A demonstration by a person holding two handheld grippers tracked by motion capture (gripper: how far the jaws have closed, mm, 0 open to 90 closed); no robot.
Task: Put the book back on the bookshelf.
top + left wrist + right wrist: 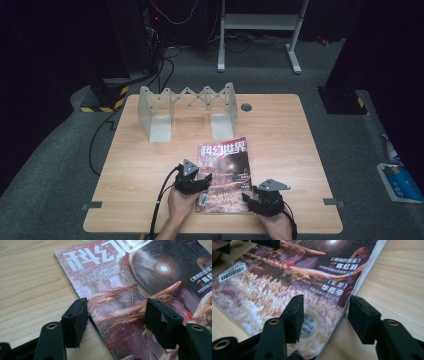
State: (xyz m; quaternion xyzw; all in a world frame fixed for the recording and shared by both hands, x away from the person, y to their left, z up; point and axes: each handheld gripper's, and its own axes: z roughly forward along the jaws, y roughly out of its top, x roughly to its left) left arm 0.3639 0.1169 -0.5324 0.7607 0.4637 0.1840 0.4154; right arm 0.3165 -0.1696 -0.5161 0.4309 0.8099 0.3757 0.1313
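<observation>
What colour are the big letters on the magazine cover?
White, on the reddish cover of the magazine, clearest in the left gripper view.

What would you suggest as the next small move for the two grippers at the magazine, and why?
Probably close both grippers on the magazine: the left gripper and right gripper are open, each with its jaws straddling a side edge of the cover, which lies flat on the table.

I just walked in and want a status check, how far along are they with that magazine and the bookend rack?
Little looks done: the magazine lies flat near the table's front edge, and the expandable book rack behind it stands empty. In hand: the left gripper and right gripper are open, each straddling a magazine edge. Gripping and lifting are presumably left.
</observation>
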